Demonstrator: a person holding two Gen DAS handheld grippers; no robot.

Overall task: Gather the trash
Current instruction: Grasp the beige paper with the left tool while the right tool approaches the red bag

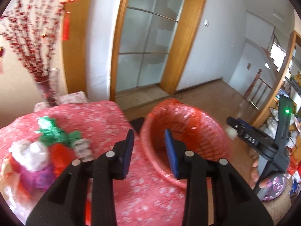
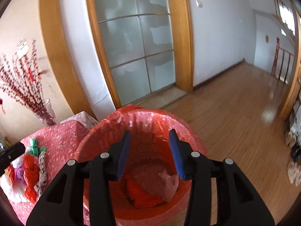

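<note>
A red bin (image 1: pixel 188 131) lined with a red bag stands beside the table with the pink flowered cloth (image 1: pixel 143 194). My left gripper (image 1: pixel 149 150) is open and empty, above the table's right edge next to the bin's rim. A pile of crumpled trash (image 1: pixel 49 150) lies on the table to its left: green, white, red and purple pieces. My right gripper (image 2: pixel 150 150) is open and empty above the bin (image 2: pixel 139 124). Red (image 2: pixel 143 194) and pale pink (image 2: pixel 169 184) crumpled pieces lie in the bin's bottom. The trash pile (image 2: pixel 33 165) shows at the left. The right gripper (image 1: pixel 233 128) also shows in the left wrist view.
A glass vase with red branches (image 1: pixel 49 86) stands at the table's far corner. A frosted glass door (image 1: pixel 148 43) in a wooden frame is behind. Wooden floor (image 2: pixel 235 113) stretches right, with slippers (image 2: pixel 293 169) and clutter at the right edge.
</note>
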